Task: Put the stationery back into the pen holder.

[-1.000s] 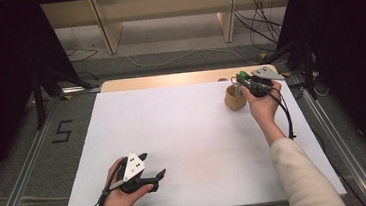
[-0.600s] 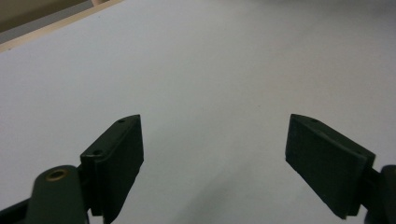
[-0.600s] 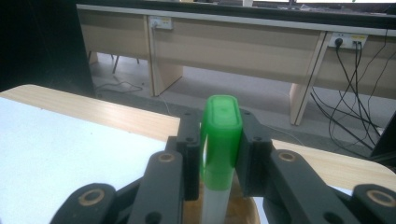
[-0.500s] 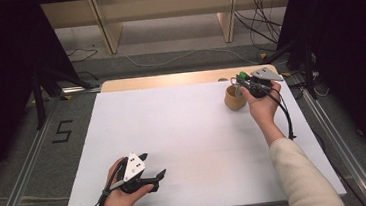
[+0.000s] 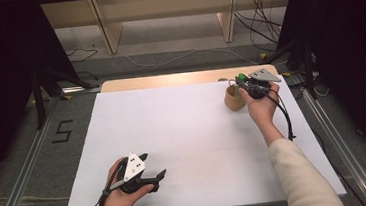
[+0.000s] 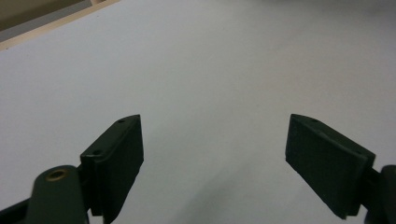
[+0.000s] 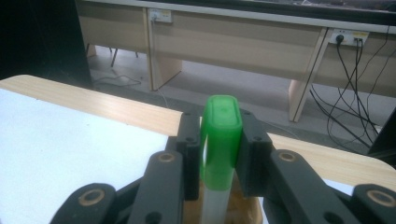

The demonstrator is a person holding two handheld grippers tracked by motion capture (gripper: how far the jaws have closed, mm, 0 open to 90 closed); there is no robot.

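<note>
Right claw [image 7: 219, 154] is clamped on the green-capped marker [image 7: 220, 135], upright directly over the wooden cup [image 5: 234, 98]. Judging by that, the pick-up is done; lowering and letting go remain. Left claw [image 6: 212, 158] rests apart on the bench [image 5: 188, 132], holding nothing.

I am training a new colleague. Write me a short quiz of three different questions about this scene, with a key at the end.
1. True or false: the right tool is shut on the marker with a green cap.
2. What stands directly under the marker? A) a glass bowl B) a wooden cup C) a metal tray
3. Fill in: the jaws of the left tool are ____ with nothing between them.

Key
1. True; its pads press on the green cap from both sides.
2. B; the wooden cup stands near the far right corner of the white table.
3. Open; they stand wide apart over bare table.
</note>
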